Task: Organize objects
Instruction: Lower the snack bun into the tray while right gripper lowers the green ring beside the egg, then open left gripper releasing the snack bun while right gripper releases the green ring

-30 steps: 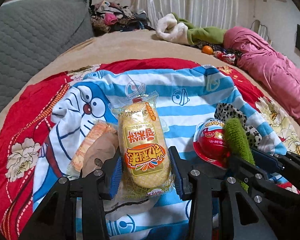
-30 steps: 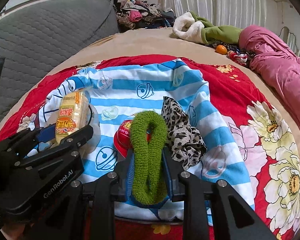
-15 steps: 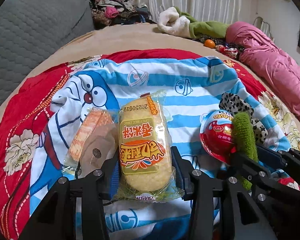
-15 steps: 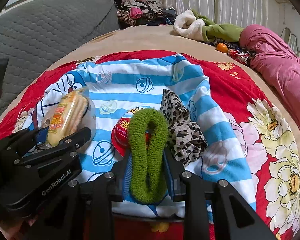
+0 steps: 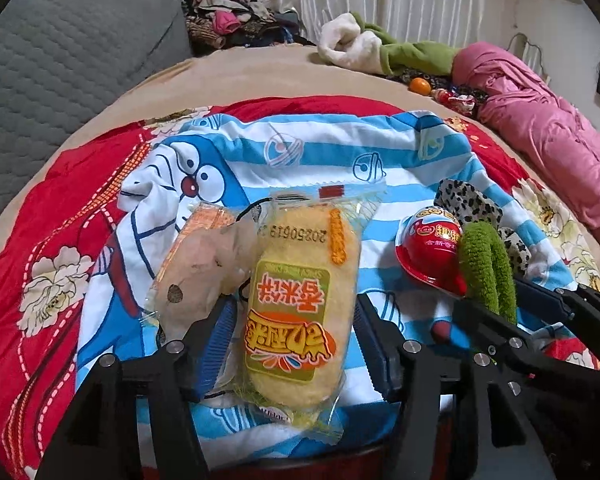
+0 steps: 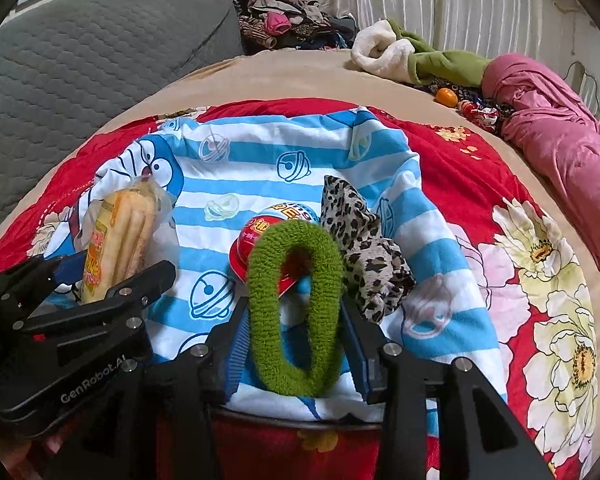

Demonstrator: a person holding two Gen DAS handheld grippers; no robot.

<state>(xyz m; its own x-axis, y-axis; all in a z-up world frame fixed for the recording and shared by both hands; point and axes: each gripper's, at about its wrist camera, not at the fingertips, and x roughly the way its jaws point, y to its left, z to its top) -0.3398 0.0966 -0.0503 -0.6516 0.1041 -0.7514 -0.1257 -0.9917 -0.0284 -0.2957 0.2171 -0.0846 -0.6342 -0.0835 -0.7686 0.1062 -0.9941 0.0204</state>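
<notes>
Snacks and hair ties on a striped cloth (image 5: 324, 148) over the bed.
A tan packet (image 5: 196, 276) lies beside the yellow snack pack (image 5: 296, 312), between the left gripper (image 5: 292, 332)'s opening fingers. A red egg (image 6: 260, 236) and leopard scrunchie (image 6: 360, 248) crowd the green scrunchie (image 6: 296, 312), between the right gripper (image 6: 296, 328)'s opening fingers.

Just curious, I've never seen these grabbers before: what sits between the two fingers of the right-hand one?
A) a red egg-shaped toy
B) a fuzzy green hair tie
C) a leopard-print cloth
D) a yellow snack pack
B: the green hair tie lies between the fingers of the right gripper, whose jaws are opening, on the blue striped cloth.
</notes>
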